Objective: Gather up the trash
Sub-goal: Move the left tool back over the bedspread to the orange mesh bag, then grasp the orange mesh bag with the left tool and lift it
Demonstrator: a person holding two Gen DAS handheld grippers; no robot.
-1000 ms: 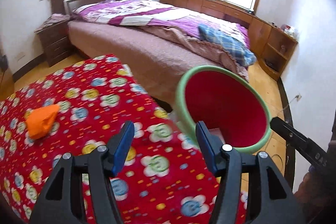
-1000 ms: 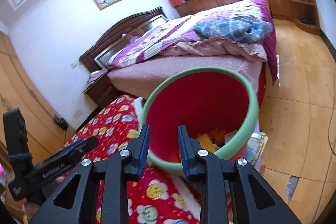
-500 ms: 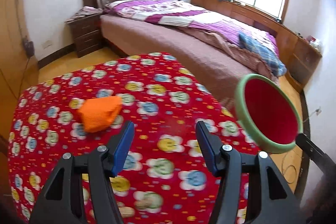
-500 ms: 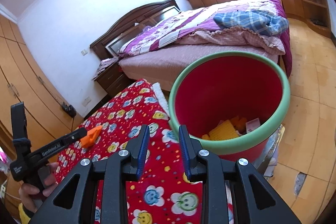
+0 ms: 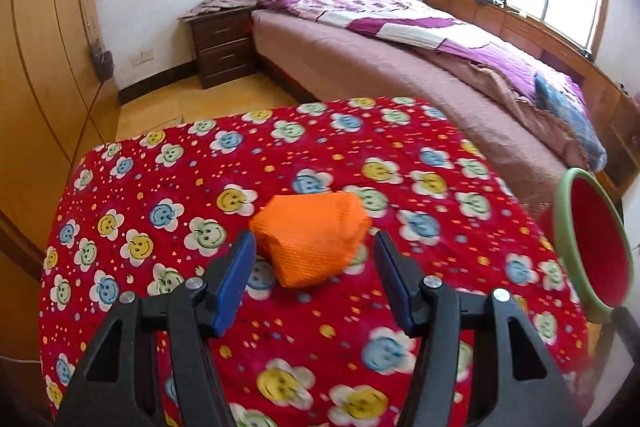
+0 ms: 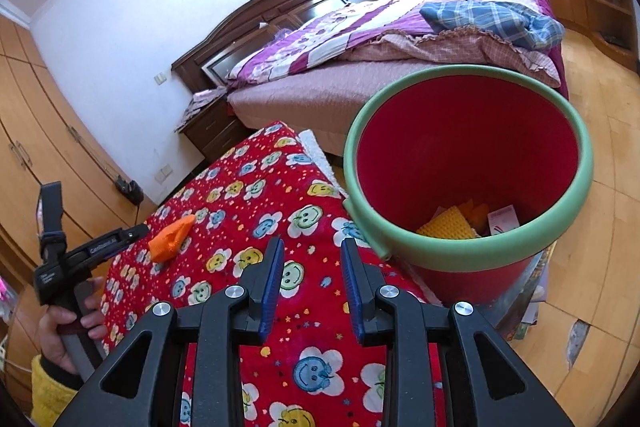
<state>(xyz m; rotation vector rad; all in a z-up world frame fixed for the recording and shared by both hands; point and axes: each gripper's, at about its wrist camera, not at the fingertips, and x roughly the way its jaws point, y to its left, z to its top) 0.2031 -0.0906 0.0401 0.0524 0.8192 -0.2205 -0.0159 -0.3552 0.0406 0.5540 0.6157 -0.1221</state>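
An orange crumpled piece of trash (image 5: pixel 310 237) lies on the red flowered table cloth (image 5: pixel 160 187). My left gripper (image 5: pixel 314 247) hovers open just short of it, one blue pad on each side, neither touching. In the right wrist view the same orange trash (image 6: pixel 172 239) lies at the left, with the left gripper (image 6: pixel 132 233) held by a hand (image 6: pixel 64 327) right beside it. My right gripper (image 6: pixel 312 255) is open with nothing between its pads, above the cloth near the red bin with a green rim (image 6: pixel 464 163), which holds yellow and orange scraps (image 6: pixel 448 227).
A bed (image 5: pixel 400 59) with a purple quilt stands behind the table, a dark nightstand (image 5: pixel 222 43) beside it. Wooden wardrobes (image 5: pixel 44 67) line the left wall. The bin (image 5: pixel 592 239) stands at the table's right edge on a wooden floor (image 6: pixel 592 219).
The left gripper swung left, away from the bin, and came up to the orange trash, which now sits between its pads. The right gripper drew back a little from the bin.
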